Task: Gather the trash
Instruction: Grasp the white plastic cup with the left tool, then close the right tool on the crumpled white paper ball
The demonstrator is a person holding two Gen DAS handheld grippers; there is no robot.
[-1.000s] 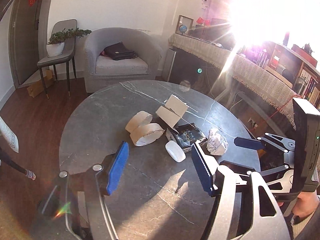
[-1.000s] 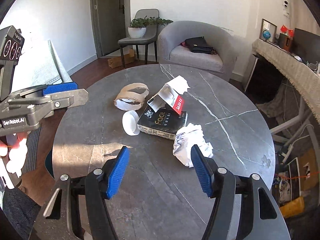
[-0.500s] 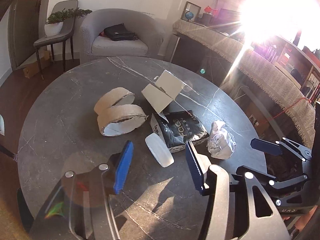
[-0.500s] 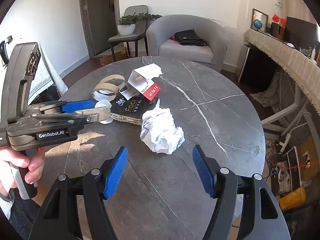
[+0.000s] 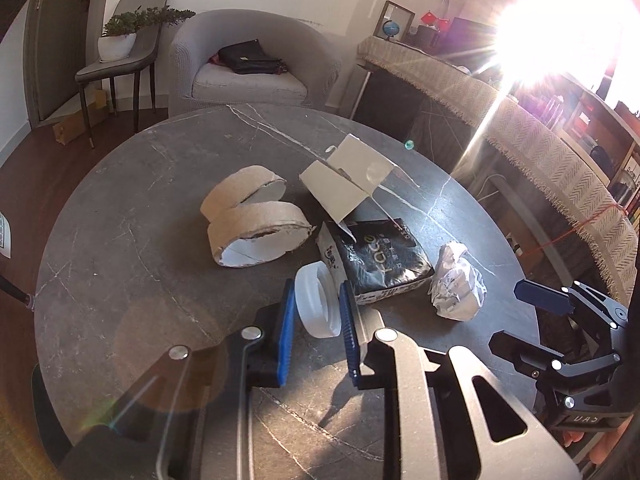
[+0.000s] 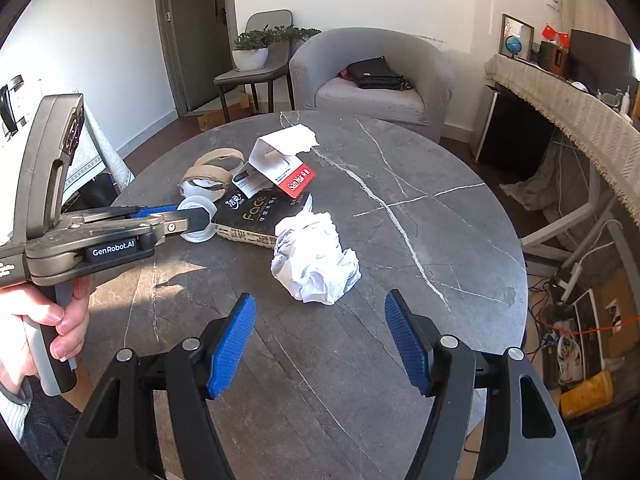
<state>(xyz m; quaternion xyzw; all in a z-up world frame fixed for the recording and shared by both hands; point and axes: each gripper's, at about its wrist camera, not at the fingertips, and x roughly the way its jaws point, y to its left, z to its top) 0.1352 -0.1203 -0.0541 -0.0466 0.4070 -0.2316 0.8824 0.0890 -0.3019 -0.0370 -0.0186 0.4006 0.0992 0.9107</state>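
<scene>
Trash lies on a round dark marble table. A white plastic lid stands on edge between the blue pads of my left gripper, whose jaws are closing and touch it on both sides. The right wrist view shows the same lid at the left gripper's tips. My right gripper is open, just short of a crumpled white paper ball. A black packet, a torn red-and-white card package and torn cardboard rings lie beyond.
A grey armchair with a black bag stands behind the table, beside a chair with a potted plant. A cloth-covered sideboard runs along the right. Cables and boxes lie on the floor at right. A person's hand holds the left gripper.
My left gripper came down and forward to the white lid and its jaws narrowed around it. The right gripper moved in toward the paper ball and then stayed open.
</scene>
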